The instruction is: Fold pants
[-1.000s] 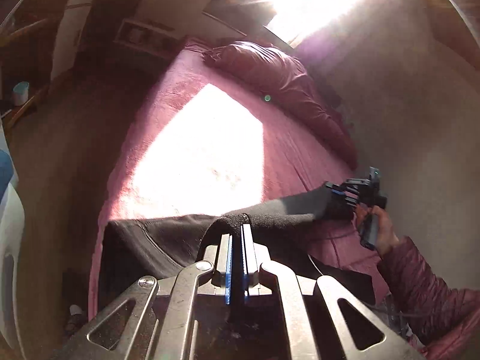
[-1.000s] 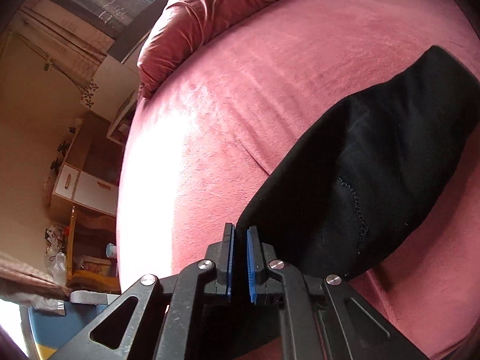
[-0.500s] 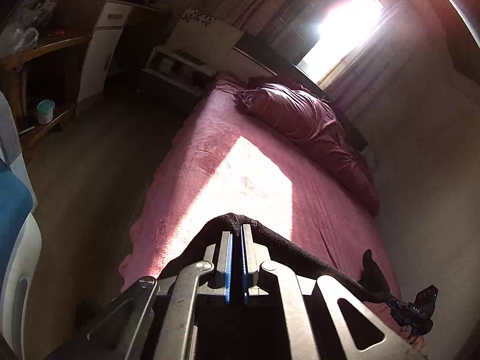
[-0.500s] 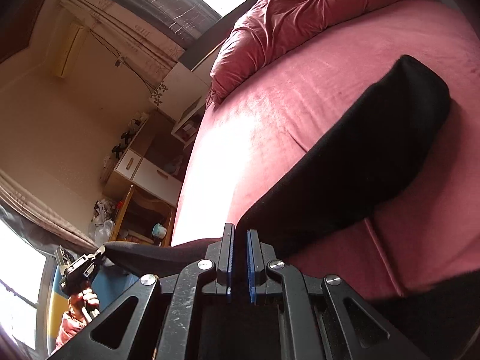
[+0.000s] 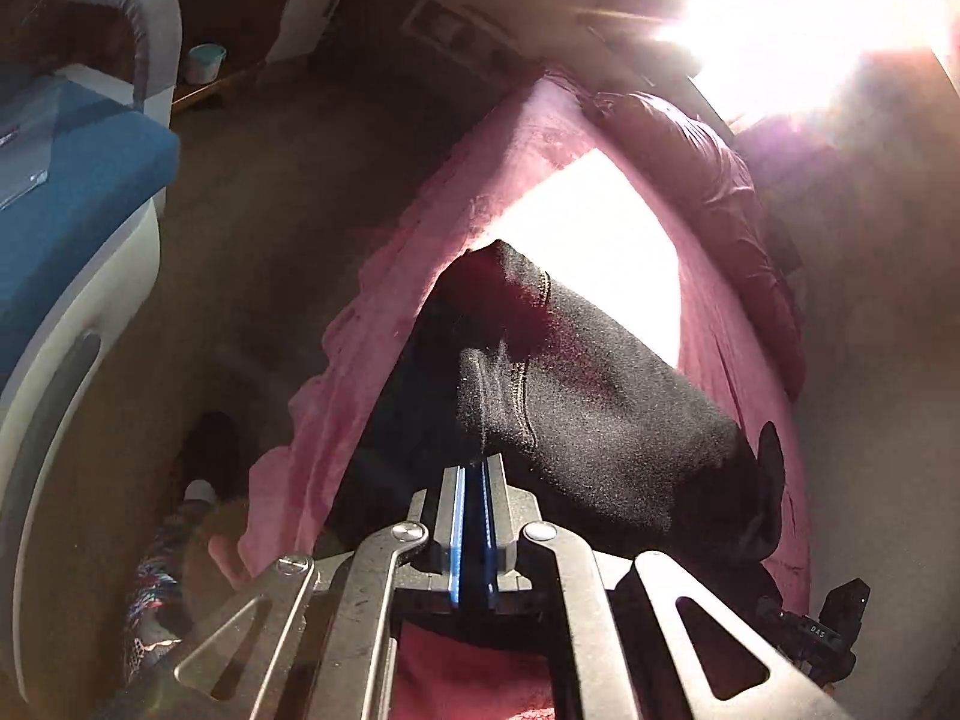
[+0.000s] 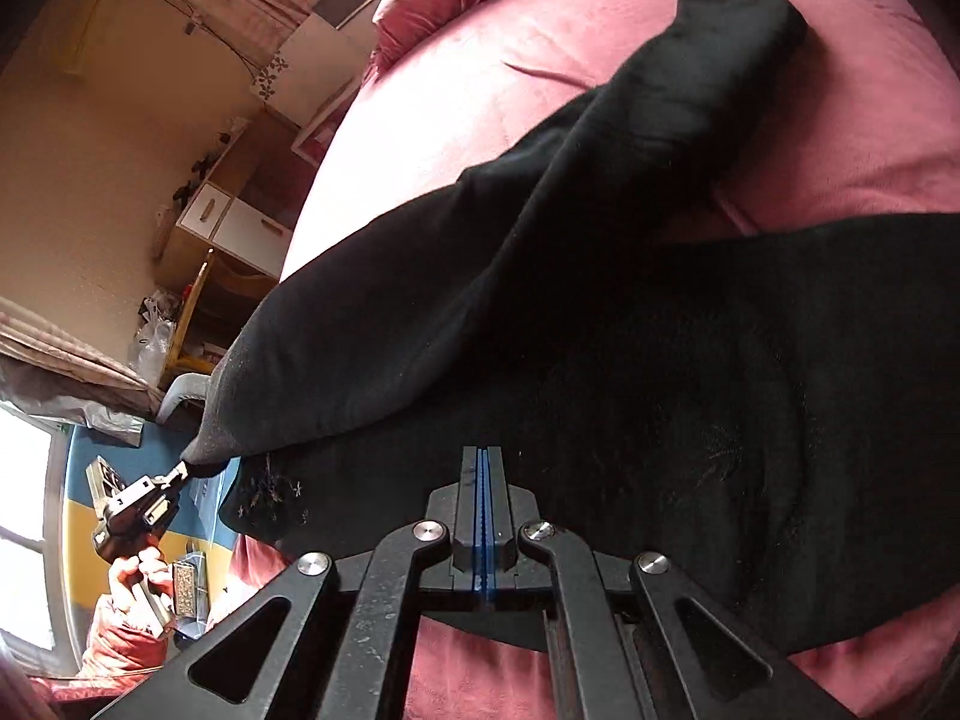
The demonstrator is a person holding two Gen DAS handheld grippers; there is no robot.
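Both grippers, left [image 5: 472, 471] and right [image 6: 485, 456], had fingers clamped on the pants [image 6: 600, 312]. Since a second earlier, one leg was carried over onto the other at frame centre on the bed [image 6: 810, 48]; the lengthwise fold looked nearly laid.

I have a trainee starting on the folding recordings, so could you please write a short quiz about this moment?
1. True or false: the black pants lie on a pink bedspread.
2. What does the left gripper pinch? A) a pillow B) the pants' fabric C) nothing
3. Fill in: the right gripper has its jaws ____.

Key: 1 true. 2 B; the right wrist view shows a corner of the cloth clamped in it. 3 shut, above the pants' lower layer.
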